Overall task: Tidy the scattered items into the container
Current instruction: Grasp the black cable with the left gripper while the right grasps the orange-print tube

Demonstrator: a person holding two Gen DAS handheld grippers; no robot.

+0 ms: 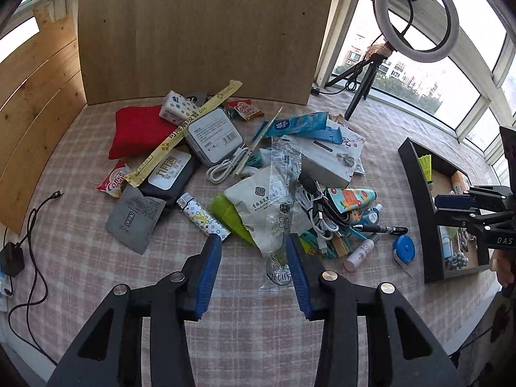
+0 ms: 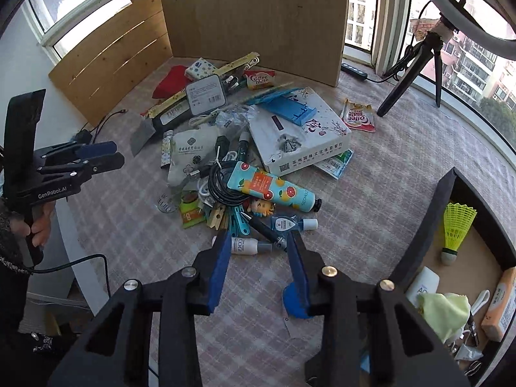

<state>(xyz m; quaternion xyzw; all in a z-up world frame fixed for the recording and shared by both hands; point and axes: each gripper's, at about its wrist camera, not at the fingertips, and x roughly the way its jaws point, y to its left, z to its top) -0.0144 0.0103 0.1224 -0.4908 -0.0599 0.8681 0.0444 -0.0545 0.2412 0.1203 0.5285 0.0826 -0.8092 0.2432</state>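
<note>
Ribbed blue-padded left tongs (image 1: 253, 242) and right tongs (image 2: 259, 237), both half-parted, empty, above crinkly packets (image 1: 258, 203) on checked cloth (image 1: 80, 251).

A checked pink tablecloth (image 1: 80, 258) carries a heap of small items (image 1: 258, 177) and a black container (image 1: 416, 193).

windows (image 1: 403, 74): daylight | backdrop: wood panels (image 1: 206, 32) | table: checked cloth (image 1: 245, 322) | ring light (image 1: 416, 16)
</note>
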